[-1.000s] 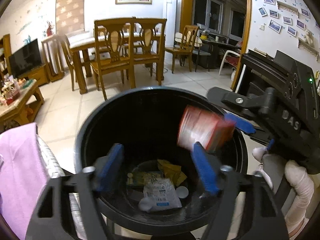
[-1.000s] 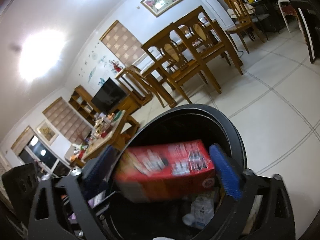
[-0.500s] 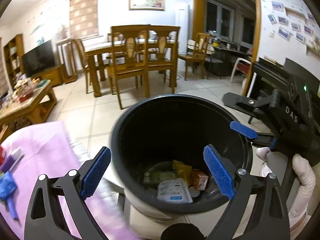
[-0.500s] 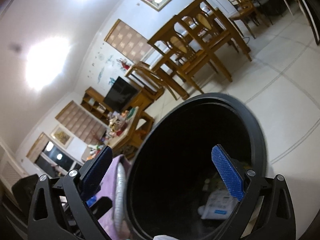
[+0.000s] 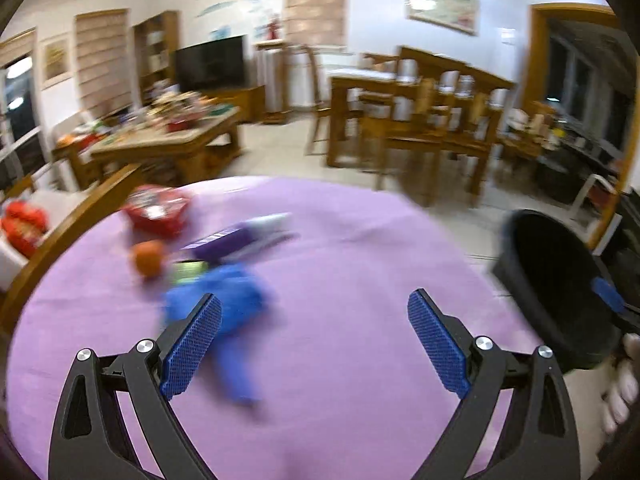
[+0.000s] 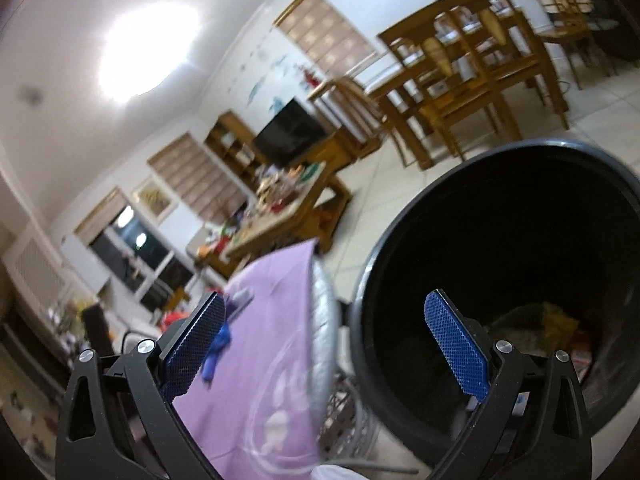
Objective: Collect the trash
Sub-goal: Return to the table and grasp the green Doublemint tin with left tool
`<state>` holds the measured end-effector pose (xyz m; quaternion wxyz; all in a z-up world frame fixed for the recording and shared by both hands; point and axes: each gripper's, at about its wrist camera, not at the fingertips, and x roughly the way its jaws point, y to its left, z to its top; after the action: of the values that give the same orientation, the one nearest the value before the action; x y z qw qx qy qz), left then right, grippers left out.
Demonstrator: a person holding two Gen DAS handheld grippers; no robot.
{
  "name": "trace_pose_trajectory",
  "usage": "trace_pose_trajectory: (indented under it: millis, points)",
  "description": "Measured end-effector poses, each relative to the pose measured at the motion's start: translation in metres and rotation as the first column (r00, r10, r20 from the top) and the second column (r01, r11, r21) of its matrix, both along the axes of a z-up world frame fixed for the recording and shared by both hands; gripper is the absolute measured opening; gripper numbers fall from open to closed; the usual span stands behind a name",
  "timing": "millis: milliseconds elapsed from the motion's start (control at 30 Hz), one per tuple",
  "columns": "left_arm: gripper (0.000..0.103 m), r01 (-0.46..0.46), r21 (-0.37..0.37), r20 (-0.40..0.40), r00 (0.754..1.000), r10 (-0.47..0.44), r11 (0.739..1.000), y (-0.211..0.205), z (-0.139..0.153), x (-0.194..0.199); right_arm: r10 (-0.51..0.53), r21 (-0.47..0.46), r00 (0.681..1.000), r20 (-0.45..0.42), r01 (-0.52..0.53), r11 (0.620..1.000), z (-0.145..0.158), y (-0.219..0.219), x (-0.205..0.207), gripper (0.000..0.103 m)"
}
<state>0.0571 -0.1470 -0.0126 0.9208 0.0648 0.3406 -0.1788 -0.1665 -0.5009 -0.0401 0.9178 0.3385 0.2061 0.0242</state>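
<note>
Trash lies in two places: some sits at the bottom of the black bin [image 6: 500,280], where a yellow wrapper [image 6: 556,320] and other scraps show through the dark, and the rest is scattered on the purple tablecloth [image 5: 340,300] of the round table; on the cloth, all blurred, are a crumpled blue piece [image 5: 228,300], an orange ball [image 5: 149,259], a small green packet [image 5: 188,272], a purple box [image 5: 228,244] and a red packet [image 5: 158,208] near the far edge; the bin stands just beside the table, off its right edge in the left wrist view.

Left gripper [image 5: 314,344] hangs over the tablecloth with its blue pads wide apart and nothing between them; its jaws have just been opening; the blue piece lies just beyond its left finger.

Right gripper [image 6: 328,352] points across the gap between the table's edge and the bin, jaws spread wide and empty; one finger shows against the bin's mouth, the other against the cloth.

Beyond these stand a cluttered wooden coffee table [image 5: 168,140], a television [image 5: 210,62] and a wooden dining table with chairs [image 5: 420,112] on a pale tiled floor.
</note>
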Motion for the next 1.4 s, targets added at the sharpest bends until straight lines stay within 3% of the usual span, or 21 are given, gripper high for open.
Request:
trace_pose_trajectory:
  millis: [100,233,267,300,333,467,567,800,1000,1133,1233,1300,1400]
  points:
    - [0.093,-0.032,0.023,-0.033,0.999,0.033,0.999,0.019,-0.005,0.021,0.054,-0.019,0.998,-0.026,-0.054,0.998,0.0,0.025,0.013,0.099]
    - [0.092,0.015,0.071,-0.095,0.995,-0.008,0.997,0.019,-0.018,0.047,0.102,-0.037,0.994,-0.049,-0.103,0.994,0.004,0.054,0.028,0.099]
    - [0.087,0.023,0.078,-0.098,0.995,-0.015,0.997,0.019,-0.021,0.049,0.117,-0.046,0.992,-0.057,-0.12,0.992,0.006,0.061,0.033,0.099]
    - [0.07,0.028,0.079,-0.111,0.994,-0.02,0.996,0.018,-0.024,0.053,0.13,-0.056,0.989,-0.065,-0.133,0.99,0.007,0.069,0.038,0.099]
    - [0.069,0.026,0.082,-0.107,0.994,-0.017,0.996,0.018,-0.025,0.055,0.141,-0.064,0.988,-0.07,-0.146,0.987,0.009,0.078,0.045,0.099]
    - [0.051,0.031,0.062,-0.096,0.995,-0.025,0.998,0.027,-0.023,0.053,0.186,-0.104,0.977,-0.099,-0.196,0.975,0.014,0.105,0.071,0.099]
    - [0.028,0.05,0.014,-0.112,0.993,-0.048,0.999,0.037,-0.024,0.052,0.223,-0.132,0.967,-0.123,-0.238,0.962,0.018,0.125,0.09,0.099]
    - [0.018,0.062,-0.093,-0.135,0.988,-0.075,0.994,0.057,-0.021,0.05,0.294,-0.205,0.927,-0.233,-0.343,0.917,0.026,0.175,0.154,0.099]
    - [0.018,0.063,-0.12,-0.16,0.984,-0.082,0.991,0.057,-0.023,0.054,0.372,-0.129,0.87,-0.324,-0.431,0.893,0.019,0.215,0.214,0.099]
    - [0.019,-0.002,-0.147,-0.165,0.986,-0.022,0.989,0.075,-0.021,0.056,0.375,-0.121,0.841,-0.391,-0.451,0.884,0.007,0.241,0.25,0.098]
    - [0.019,-0.055,-0.112,-0.171,0.985,0.036,0.992,0.083,-0.024,0.062,0.355,-0.146,0.828,-0.434,-0.454,0.879,-0.003,0.261,0.273,0.092]
    - [0.02,-0.056,-0.121,-0.184,0.982,0.033,0.991,0.083,-0.025,0.066,0.34,-0.152,0.821,-0.458,-0.449,0.88,-0.009,0.269,0.285,0.082]
    - [0.02,-0.05,-0.111,-0.179,0.983,0.029,0.993,0.084,-0.024,0.067,0.327,-0.164,0.807,-0.492,-0.455,0.875,-0.02,0.279,0.297,0.075]
